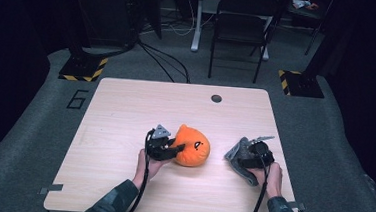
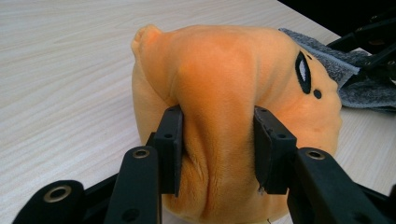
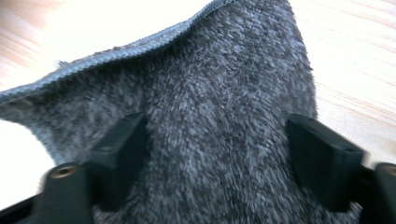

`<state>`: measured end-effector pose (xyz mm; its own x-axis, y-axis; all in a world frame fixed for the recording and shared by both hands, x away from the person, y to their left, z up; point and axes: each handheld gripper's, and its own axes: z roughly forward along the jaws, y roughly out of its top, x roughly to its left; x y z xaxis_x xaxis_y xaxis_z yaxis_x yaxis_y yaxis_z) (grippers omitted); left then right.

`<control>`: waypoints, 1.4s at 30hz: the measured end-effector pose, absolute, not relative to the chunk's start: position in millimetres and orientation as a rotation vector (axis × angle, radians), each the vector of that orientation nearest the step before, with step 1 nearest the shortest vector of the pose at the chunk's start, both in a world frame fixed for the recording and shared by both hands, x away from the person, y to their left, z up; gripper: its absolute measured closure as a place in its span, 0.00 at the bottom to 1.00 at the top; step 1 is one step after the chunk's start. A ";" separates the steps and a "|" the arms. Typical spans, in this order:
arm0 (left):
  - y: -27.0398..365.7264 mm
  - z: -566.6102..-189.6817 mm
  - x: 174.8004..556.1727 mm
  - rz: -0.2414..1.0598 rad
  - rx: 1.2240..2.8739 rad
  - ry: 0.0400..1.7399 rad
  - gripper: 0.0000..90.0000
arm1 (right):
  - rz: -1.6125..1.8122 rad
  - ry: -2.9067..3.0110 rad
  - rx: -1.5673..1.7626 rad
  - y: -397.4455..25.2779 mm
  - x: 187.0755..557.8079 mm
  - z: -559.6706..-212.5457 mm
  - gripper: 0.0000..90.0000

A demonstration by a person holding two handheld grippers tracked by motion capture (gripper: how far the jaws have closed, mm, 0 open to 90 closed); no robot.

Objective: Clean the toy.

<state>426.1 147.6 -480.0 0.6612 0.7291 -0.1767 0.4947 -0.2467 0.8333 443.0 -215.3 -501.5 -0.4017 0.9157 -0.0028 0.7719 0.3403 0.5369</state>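
Observation:
An orange plush toy (image 1: pixel 193 146) with a black eye mark lies near the middle of the wooden table (image 1: pixel 125 111). My left gripper (image 1: pixel 173 149) comes at it from the left. In the left gripper view this gripper (image 2: pixel 217 126) is shut on a fold of the plush (image 2: pixel 224 70), which bulges between the jaws. A grey fuzzy cloth (image 1: pixel 238 152) sits humped at the table's right side. My right gripper (image 1: pixel 249 158) is on it. Seen in the right gripper view, a thick bunch of the cloth (image 3: pixel 219 116) fills the wide gap between the jaws of that gripper (image 3: pixel 217 149).
A small dark round hole (image 1: pixel 216 98) lies near the table's far edge. Behind the table stand a folding chair (image 1: pixel 242 24) and floor cables. The table's right edge runs close to my right hand (image 1: pixel 271 177).

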 end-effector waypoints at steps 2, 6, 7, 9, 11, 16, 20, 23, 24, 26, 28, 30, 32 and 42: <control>148.0 -480.4 425.6 0.301 1.907 0.960 0.66 | 0.693 2.315 1.480 -215.0 441.2 -499.9 0.54; 147.6 -480.5 425.1 0.306 1.907 0.958 0.66 | 0.711 2.320 1.473 -213.9 440.4 -499.0 0.68; 148.1 -480.5 424.9 0.305 1.908 0.956 0.66 | 0.728 2.312 1.476 -213.6 440.6 -499.2 0.75; 147.9 -480.4 424.9 0.307 1.909 0.954 0.66 | 0.739 2.303 1.488 -214.9 441.6 -498.5 0.79; 147.4 -480.4 424.8 0.312 1.908 0.954 0.66 | 0.749 2.297 1.481 -216.5 442.5 -497.0 0.80; 146.5 -480.0 424.8 0.317 1.910 0.947 0.66 | 0.828 2.259 1.486 -215.1 442.8 -485.8 0.81; 146.3 -479.6 424.4 0.319 1.915 0.946 0.66 | 0.958 2.217 1.449 -208.5 444.2 -466.4 0.81; 146.0 -479.4 424.1 0.324 1.919 0.944 0.66 | 1.044 2.209 1.394 -198.2 440.5 -447.7 0.81; 145.9 -479.2 424.1 0.325 1.920 0.943 0.66 | 1.070 2.204 1.388 -196.1 439.7 -443.3 0.81; 145.1 -478.5 423.8 0.332 1.926 0.942 0.65 | 1.099 2.200 1.373 -192.8 439.1 -436.4 0.80; 143.7 -477.6 423.3 0.337 1.934 0.938 0.65 | 1.121 2.204 1.360 -189.7 438.6 -431.3 0.80; 141.7 -477.1 422.8 0.351 1.934 0.938 0.65 | 1.146 2.199 1.356 -187.2 438.0 -427.2 0.80; 140.4 -476.1 422.1 0.361 1.945 0.931 0.65 | 1.158 2.211 1.343 -184.6 438.1 -423.8 0.80; 135.8 -473.1 420.8 0.388 1.971 0.929 0.65 | 1.209 2.240 1.288 -160.4 435.6 -406.5 0.80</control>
<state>420.8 135.8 -473.1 0.6694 0.7379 -0.0864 0.4574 -0.3178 0.8305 435.6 -160.4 -406.5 -0.5596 0.8149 0.1511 0.5733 0.2490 0.7806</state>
